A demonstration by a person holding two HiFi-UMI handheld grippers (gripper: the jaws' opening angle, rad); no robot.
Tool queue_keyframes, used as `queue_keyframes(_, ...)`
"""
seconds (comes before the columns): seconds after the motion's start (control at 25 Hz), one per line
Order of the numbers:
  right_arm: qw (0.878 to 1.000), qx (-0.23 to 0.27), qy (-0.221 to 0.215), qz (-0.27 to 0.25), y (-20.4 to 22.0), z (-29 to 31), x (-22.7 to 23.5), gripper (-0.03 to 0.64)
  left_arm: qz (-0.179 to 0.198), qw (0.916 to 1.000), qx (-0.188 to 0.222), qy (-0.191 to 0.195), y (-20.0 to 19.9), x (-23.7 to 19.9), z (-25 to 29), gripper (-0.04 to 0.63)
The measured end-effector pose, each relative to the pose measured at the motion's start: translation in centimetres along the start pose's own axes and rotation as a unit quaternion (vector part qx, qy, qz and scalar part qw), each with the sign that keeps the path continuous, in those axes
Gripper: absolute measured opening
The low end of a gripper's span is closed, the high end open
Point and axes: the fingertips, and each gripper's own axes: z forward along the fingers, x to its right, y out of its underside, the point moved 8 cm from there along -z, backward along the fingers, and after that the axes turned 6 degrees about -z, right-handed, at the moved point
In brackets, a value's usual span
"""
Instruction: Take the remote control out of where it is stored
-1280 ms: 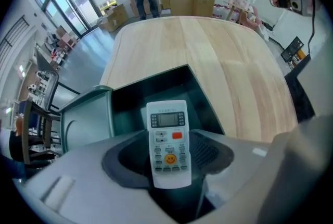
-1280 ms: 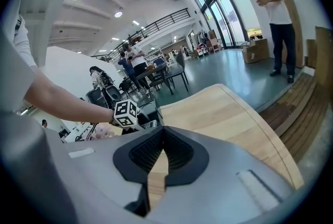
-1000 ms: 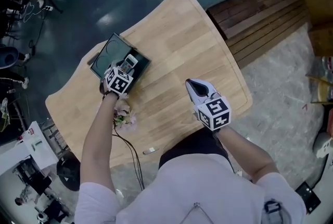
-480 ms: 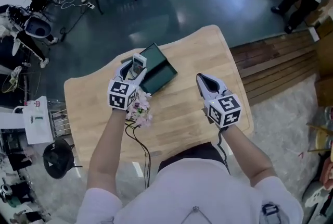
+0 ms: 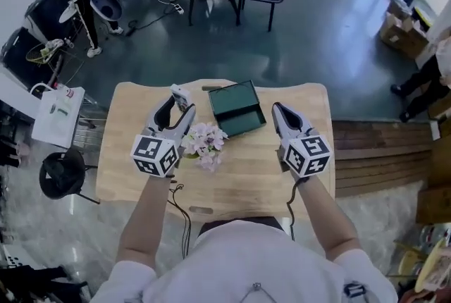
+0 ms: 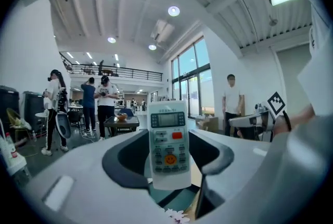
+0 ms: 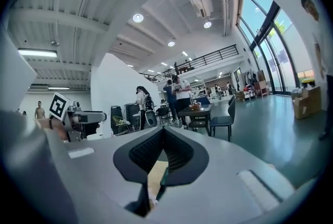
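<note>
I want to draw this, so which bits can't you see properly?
- Remote control button labels: too small and blurry in the left gripper view.
- Its bottom end: hidden behind the left gripper's jaws there.
- Green box inside: too small and dark in the head view; gripper bodies cover most of it in both gripper views.

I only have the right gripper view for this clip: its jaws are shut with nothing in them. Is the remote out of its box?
Observer: Yes. The left gripper is shut on the remote, held upright with its buttons toward that gripper's camera.
Operator: Where is the box?
Observer: In the head view, the green box sits open on the table, between the left gripper and the right gripper.
Operator: Anything else there?
Observer: Some pale flowers lie beside the box, on the person's side.
</note>
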Motion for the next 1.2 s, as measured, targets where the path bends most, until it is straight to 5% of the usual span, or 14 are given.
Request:
queue_keyframes(0.2,0.999,0.013,-0.039,-0.02,-2.7,1.6,-3.3,0.028,-0.024,0.9973,0.053,-0.043,-1.2,-0.1,-5.7,0.242)
queue_keyframes(0.48,0.997,0.019,-0.069,-0.016,-3.8,1.1,-7.2,0.028,-0.035,0.9957,0.071,-0.047,-0.8,1.7,-9.4,0.242)
queue_keyframes(1.2,0.997,0.006,-0.07,-0.035,-2.1,0.4,-8.7,0.026,-0.047,0.9968,0.06,-0.024,0.9,2.4,-8.9,0.242)
